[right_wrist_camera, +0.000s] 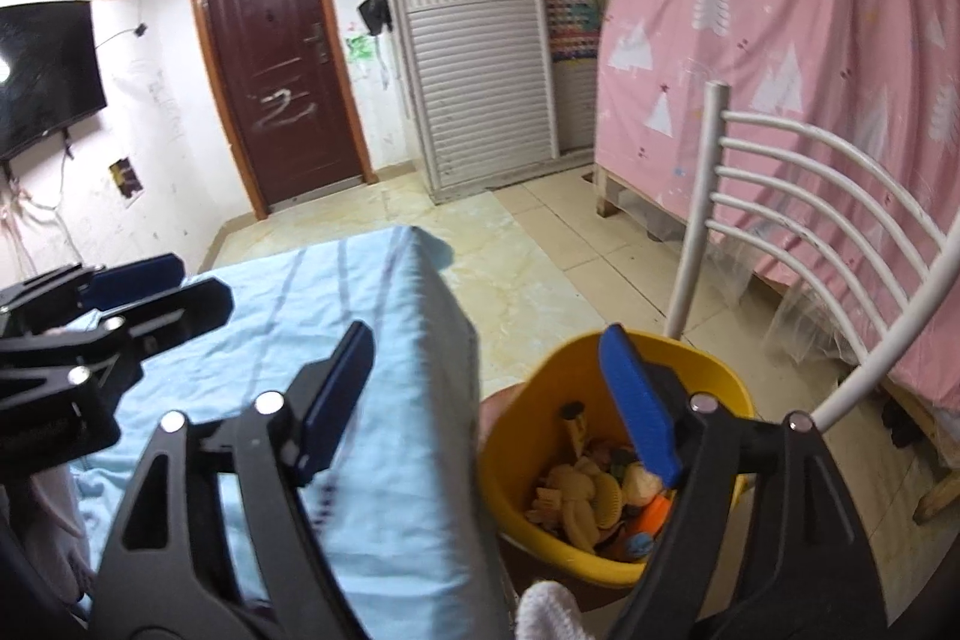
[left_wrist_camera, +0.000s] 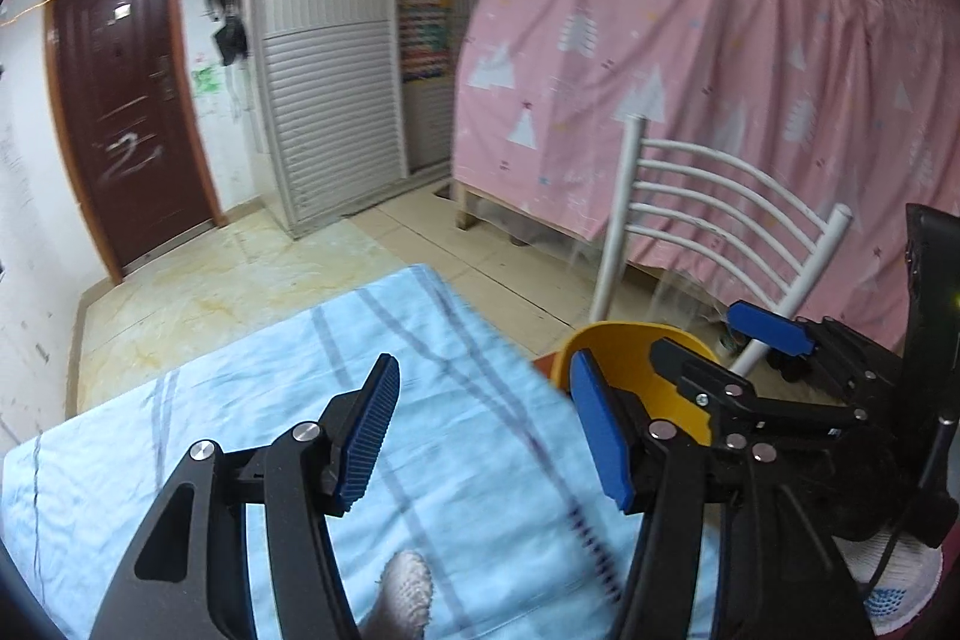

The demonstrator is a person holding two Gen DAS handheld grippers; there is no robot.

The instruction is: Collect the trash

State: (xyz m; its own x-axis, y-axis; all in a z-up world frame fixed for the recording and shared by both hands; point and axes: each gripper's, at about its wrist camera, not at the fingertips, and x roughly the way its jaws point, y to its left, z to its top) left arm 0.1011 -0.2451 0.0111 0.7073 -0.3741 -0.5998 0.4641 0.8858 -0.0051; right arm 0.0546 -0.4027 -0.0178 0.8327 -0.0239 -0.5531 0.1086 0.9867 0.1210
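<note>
A yellow bin (right_wrist_camera: 516,466) stands just right of the table edge, in front of a white chair. It holds several bits of trash (right_wrist_camera: 591,496), tan, orange and dark. My right gripper (right_wrist_camera: 489,400) is open above the gap between table and bin, with nothing between its blue pads. My left gripper (left_wrist_camera: 486,430) is open over the light blue tablecloth (left_wrist_camera: 270,400), also with nothing between its pads. The bin (left_wrist_camera: 624,358) shows just beyond its right finger. Each gripper appears in the other's view: the right gripper (left_wrist_camera: 720,346) and the left gripper (right_wrist_camera: 162,289).
A white metal chair back (right_wrist_camera: 810,196) rises behind the bin. A pink curtain (left_wrist_camera: 690,40) covers a wooden frame at the right. A brown door (right_wrist_camera: 276,58) and shuttered wardrobe (right_wrist_camera: 474,58) stand across the tiled floor. A dark screen (right_wrist_camera: 42,76) hangs on the left wall.
</note>
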